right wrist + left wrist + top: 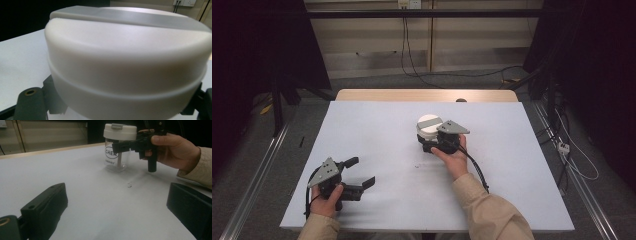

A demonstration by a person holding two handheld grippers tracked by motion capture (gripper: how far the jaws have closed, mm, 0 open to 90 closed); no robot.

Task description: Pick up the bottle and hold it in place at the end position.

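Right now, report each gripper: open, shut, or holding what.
Left gripper: open, holding nothing, resting low over the table.
Right gripper: shut on the jar, jaws clamped on its clear body just under the white lid.

— What's behind the worktop (377,150)?
— A pale panelled wall (377,35) across the top of the frame, black cables (409,60) hanging down it.
— And the floor (592,150)?
— Grey, dark at both sides.

White table sheet (382,130) over wooden tabletop (422,95); small dark speck (416,165) mid-sheet; cables (412,55) on rear floor.
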